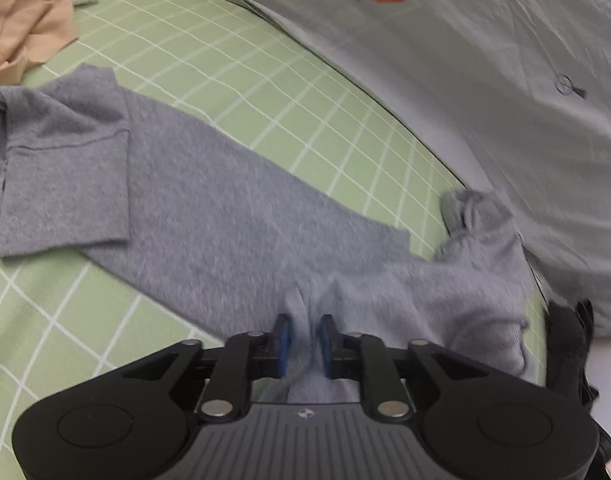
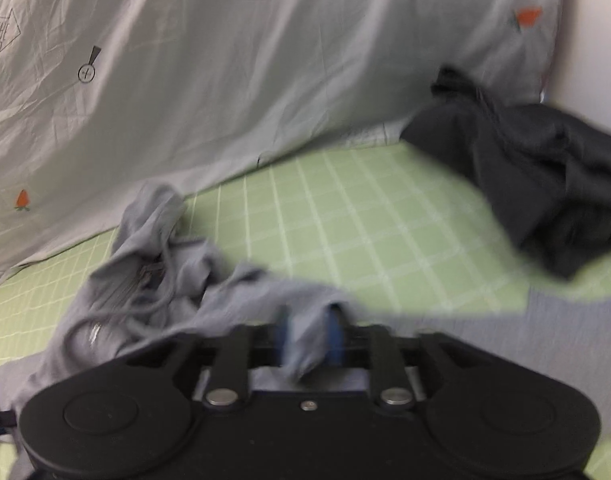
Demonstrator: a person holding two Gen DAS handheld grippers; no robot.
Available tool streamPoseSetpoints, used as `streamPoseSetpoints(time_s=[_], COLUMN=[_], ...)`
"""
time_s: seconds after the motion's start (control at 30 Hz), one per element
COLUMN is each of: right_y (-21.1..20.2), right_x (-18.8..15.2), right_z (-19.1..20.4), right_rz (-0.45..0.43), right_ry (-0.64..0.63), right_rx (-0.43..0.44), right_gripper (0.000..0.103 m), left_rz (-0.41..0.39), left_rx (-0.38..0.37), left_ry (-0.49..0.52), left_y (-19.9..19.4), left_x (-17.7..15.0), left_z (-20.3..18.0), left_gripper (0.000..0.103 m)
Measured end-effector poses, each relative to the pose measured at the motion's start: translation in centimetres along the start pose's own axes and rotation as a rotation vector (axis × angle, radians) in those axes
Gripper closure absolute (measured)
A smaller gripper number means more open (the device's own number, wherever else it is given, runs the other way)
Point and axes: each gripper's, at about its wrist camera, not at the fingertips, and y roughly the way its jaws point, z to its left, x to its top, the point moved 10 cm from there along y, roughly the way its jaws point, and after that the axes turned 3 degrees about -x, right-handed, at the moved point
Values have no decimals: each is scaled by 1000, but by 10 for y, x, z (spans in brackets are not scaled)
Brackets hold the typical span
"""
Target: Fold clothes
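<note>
both grippers parted | grey garment (image 1: pixel 209 200) fold between pads

Left gripper (image 1: pixel 305 336): black linkage arms, silver round pivot screws, blue finger pads (image 1: pixel 283 340), grey ribbed housing with small white emblem, round black caps either side. Right gripper (image 2: pixel 307 338): same black build, blue pads, silver screws, blurred

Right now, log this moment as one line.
task: fold clothes | left gripper: open, grey sweatpants fabric between fingers | right gripper: open, fabric between fingers | surface: green checked sheet
</note>
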Motion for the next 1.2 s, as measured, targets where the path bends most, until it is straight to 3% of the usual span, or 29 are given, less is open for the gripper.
streamPoseSetpoints(time_s=[0.03,0.13,0.37,0.5,0.57,0.63,0.77,0.97,1.03,1.13,1.17,1.2], right_y=[-2,-5,-7,-6,-6,-11,-42,-113,-133,-134,-128,-119], right_x=[-9,-40,-88,-100,-106,-107,-101,-74,-64,-67,-72,-77], right_z=[-1,-2,19,29,30,30,32,36,41,51,52,51], right_rz=[28,115,227,259,264,254,174,54,14,30,39,51], right_ry=[28,107,144,150,151,143,66,8,-17,-61,-69,-71], right_rx=[25,106,195,238,239,238,207,202,206,209,206,201], right_gripper=[59,56,56,65,74,89,93,93,93,89,84,68], left_rz=[16,65,105,111,106,93,45,-67,-105,-103,-79,-51], left_rx=[-12,-40,-78,-120,-131,-152,-106,-156,-128,-9,31,69], left_ry=[9,23,12,-33,-59,-99,-31,33,63,128,127,121], left_y=[-2,-6,-9,-15,-19,-22,-40,-113,-128,-119,-108,-99], left_x=[-6,-27,-64,-72,-80,-87,-95,-80,-71,-67,-69,-72], left_z=[1,6,13,15,18,19,1,-35,-38,-24,-12,1], left_gripper=[65,60,60,63,70,88,92,95,94,90,87,85])
